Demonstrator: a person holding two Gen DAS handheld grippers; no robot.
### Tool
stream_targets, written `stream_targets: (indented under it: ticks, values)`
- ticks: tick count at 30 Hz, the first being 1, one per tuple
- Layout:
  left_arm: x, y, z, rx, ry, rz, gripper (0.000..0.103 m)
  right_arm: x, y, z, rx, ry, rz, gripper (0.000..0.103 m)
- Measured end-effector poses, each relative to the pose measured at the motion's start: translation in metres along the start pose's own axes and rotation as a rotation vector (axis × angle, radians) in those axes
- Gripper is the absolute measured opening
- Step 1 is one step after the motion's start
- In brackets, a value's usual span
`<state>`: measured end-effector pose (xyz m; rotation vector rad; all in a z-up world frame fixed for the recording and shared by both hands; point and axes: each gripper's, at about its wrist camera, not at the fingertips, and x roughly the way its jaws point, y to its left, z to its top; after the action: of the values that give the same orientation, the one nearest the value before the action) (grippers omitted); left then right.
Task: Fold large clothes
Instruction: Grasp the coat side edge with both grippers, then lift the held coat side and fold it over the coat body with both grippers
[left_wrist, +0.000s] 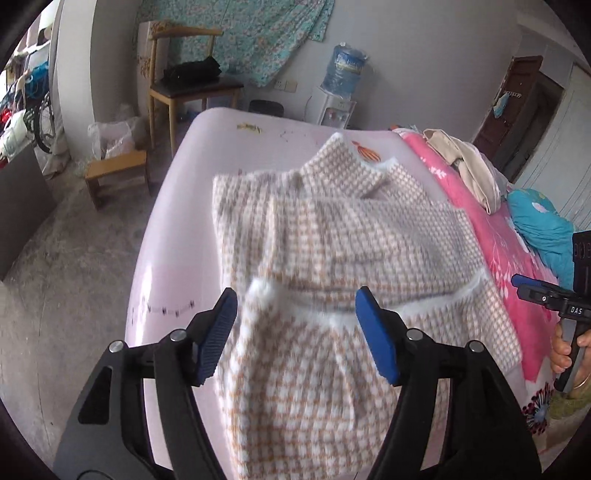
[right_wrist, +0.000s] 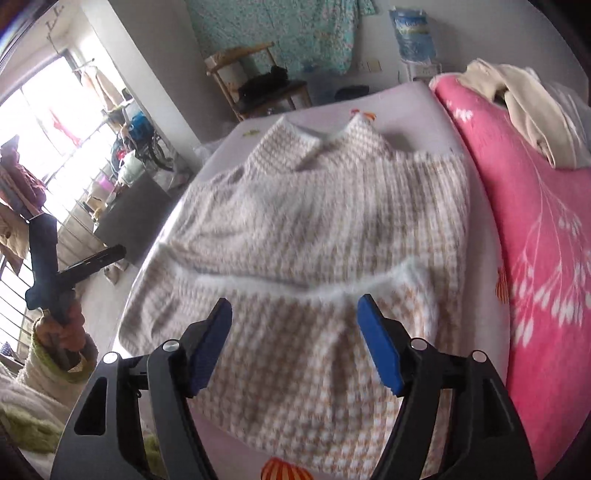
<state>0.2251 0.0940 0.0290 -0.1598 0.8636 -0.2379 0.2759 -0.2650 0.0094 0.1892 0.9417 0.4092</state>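
My jaws stand wide apart on both tools, and nothing is pinched between the blue pads of either one. My left gripper (left_wrist: 295, 334) hangs above the near end of the houndstooth garment (left_wrist: 332, 240), its pads clear of the cloth, with the fabric showing in the gap below. My right gripper (right_wrist: 295, 341) hangs the same way over the garment's (right_wrist: 314, 221) near end, open and empty.

The garment is a fleecy piece in a tan-and-white check with white fuzzy edging. It lies spread on the pale pink bed sheet (left_wrist: 177, 206), collar pointing away from me toward the far end of the bed. Its lower part is doubled up over the body, so a white-trimmed hem runs crosswise just beyond my pads in both views. The cloth looks rumpled, with loose ridges across the middle, and some of it is blurred.

Beside the garment, on my right, lies a bright pink blanket (left_wrist: 491, 236) with white leaf prints; a beige garment (left_wrist: 461, 162) is heaped on its far part and a teal bundle (left_wrist: 539, 225) sits next to that. From the left view I see my right hand (left_wrist: 567, 350) gripping its tool's handle at the frame's edge; from the right view my left hand (right_wrist: 62, 332), in a green-trimmed cuff, holds the other tool. Beyond the bed stand a wooden chair (left_wrist: 184, 88), a small stool (left_wrist: 114, 173) and a water dispenser (left_wrist: 341, 88).
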Motion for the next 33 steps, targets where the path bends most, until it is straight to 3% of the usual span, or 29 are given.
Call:
stream_targets:
  ticks: [4,8,14,19,21,23,27,28,31,33]
  values:
    - [0.021,-0.019,0.064,0.058,-0.036,0.047,0.071,0.018,-0.005,0.069,0.055,-0.044,0.002,0.074]
    - [0.07,-0.034,0.129,0.069,-0.029,0.034,0.072,0.056,-0.032,0.138,0.151,-0.046,0.02,0.078]
    - [0.172,-0.051,0.21,0.001,0.045,-0.05,0.072,0.151,-0.086,0.215,0.309,0.069,0.028,0.077]
    - [0.256,-0.053,0.237,-0.079,0.178,-0.072,0.072,0.209,-0.109,0.247,0.337,0.129,-0.039,0.067]
    - [0.277,-0.049,0.239,-0.118,0.208,-0.05,0.068,0.225,-0.115,0.252,0.358,0.154,-0.035,0.061]
    - [0.292,-0.047,0.238,-0.136,0.236,-0.063,0.058,0.237,-0.117,0.255,0.355,0.179,-0.024,0.054]
    - [0.304,-0.05,0.232,-0.112,0.266,-0.075,0.041,0.253,-0.116,0.258,0.322,0.219,-0.032,0.022]
    - [0.303,-0.05,0.232,-0.106,0.263,-0.085,0.033,0.252,-0.114,0.257,0.312,0.216,-0.04,0.018]
    - [0.286,-0.059,0.23,-0.05,0.231,-0.108,0.014,0.24,-0.111,0.255,0.299,0.188,-0.015,0.012]
    - [0.266,-0.071,0.229,0.017,0.203,-0.084,0.011,0.224,-0.106,0.251,0.279,0.159,-0.001,0.011]
